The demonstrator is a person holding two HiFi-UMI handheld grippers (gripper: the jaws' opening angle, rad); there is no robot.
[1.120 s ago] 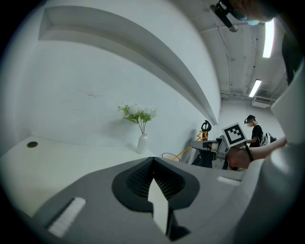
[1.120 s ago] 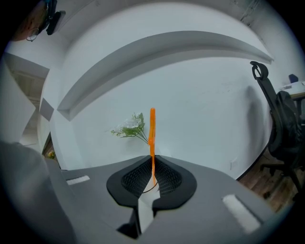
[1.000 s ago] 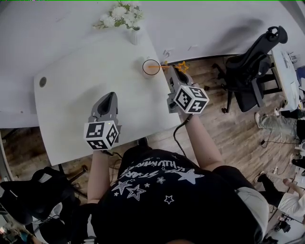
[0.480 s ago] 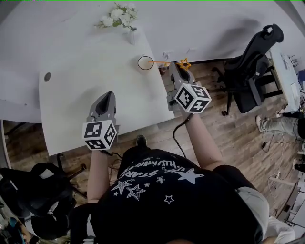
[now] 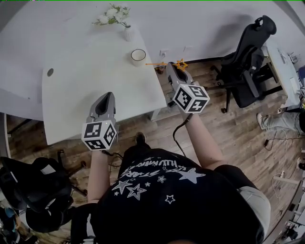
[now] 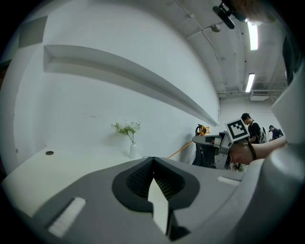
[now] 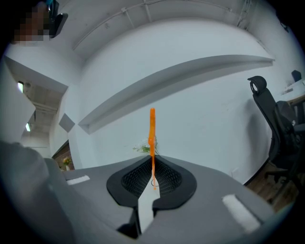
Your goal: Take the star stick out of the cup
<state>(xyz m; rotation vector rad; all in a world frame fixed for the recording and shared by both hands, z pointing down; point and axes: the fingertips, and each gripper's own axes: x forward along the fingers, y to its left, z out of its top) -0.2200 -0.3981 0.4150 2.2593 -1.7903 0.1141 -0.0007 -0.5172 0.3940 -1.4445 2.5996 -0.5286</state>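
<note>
Right gripper [image 5: 172,66]: jaws pressed together on the star stick [image 5: 157,63], pinching the shaft close to its star end. The right gripper view shows the thin orange shaft [image 7: 152,143] rising straight out from between the ribbed black pads. Left gripper [image 5: 109,95]: jaws closed on each other with nothing between them, held over the near part of the table [image 5: 76,90], well apart from the work.

Position: the stick lies roughly level in the head view. Its free tip points left and ends just beside the cup [image 5: 138,56], apart from the rim. The star sits to the right of the jaws, out past the table's right edge, over the wood floor [image 5: 214,119]. Judged: stick is out of the cup.

Handling (judgement): very slim and light, no real load on the grip. It stays straight though held by one end, so the rod is fairly stiff. The surface looks smooth, probably plastic. A narrow round shaft could twist or swing between the pads, so a hold near the star, where it is now, seems soundest. The star is an open yellow-orange outline and probably the part most easily bent.

Materials: the cup is small and round, with a pale inside, a dark rim, and no contents visible. The table is matte white with rounded corners. Beyond the cup stands a small white vase [image 5: 128,34] of pale flowers [image 5: 113,14]. At far right is a black office chair [image 5: 248,57].
</note>
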